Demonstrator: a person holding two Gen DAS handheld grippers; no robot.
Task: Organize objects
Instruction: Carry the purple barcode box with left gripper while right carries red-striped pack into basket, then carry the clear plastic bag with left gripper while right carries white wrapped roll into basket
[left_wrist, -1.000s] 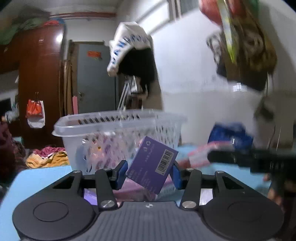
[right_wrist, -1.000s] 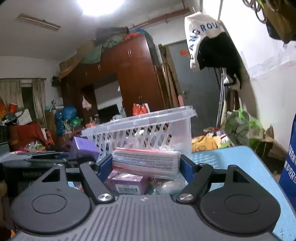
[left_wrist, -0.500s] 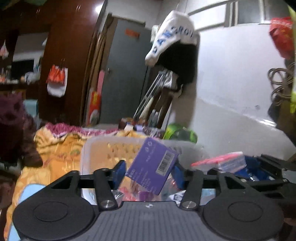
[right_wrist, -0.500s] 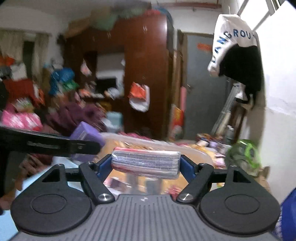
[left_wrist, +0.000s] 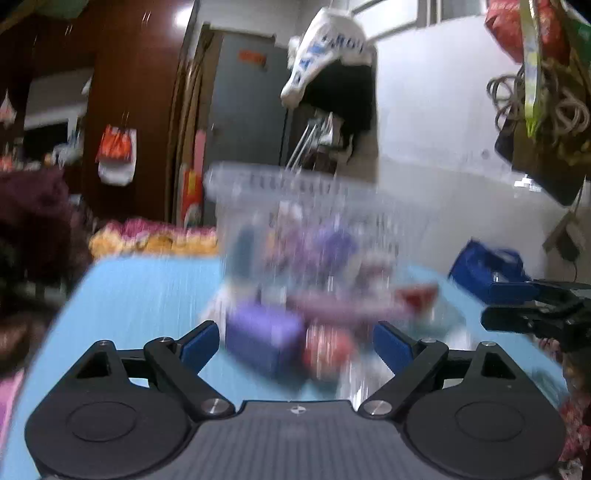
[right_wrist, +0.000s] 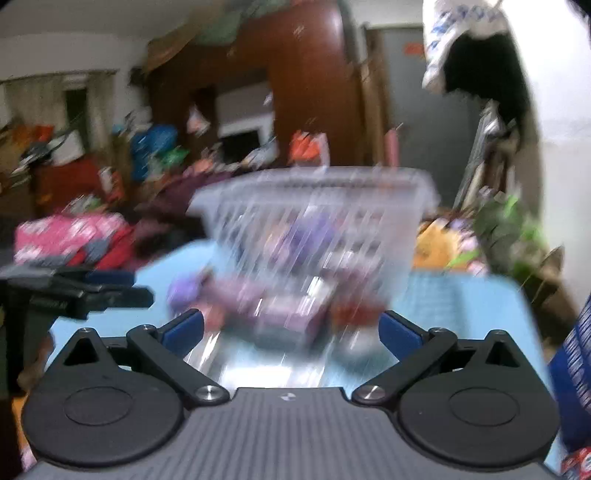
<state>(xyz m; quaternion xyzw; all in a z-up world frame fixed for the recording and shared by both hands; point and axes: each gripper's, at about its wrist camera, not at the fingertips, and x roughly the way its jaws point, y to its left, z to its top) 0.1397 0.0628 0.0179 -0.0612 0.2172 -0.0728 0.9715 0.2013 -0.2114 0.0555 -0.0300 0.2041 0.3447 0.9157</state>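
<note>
Both grippers, left (left_wrist: 295, 341) and right (right_wrist: 290, 330), have released their packets, now gaping before one basket (left_wrist: 295, 192).

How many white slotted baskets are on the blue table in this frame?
1. The white basket stands on the blue table, straight ahead of both open hand-held grippers, left and right, behind a blurred pile of packets. Others may be out of frame.

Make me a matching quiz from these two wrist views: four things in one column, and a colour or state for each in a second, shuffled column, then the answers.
1. left gripper
2. basket
3. table
4. box

A. purple
B. light blue
C. open, holding nothing
D. clear perforated plastic

Pairs: 1-C, 2-D, 3-B, 4-A
</note>
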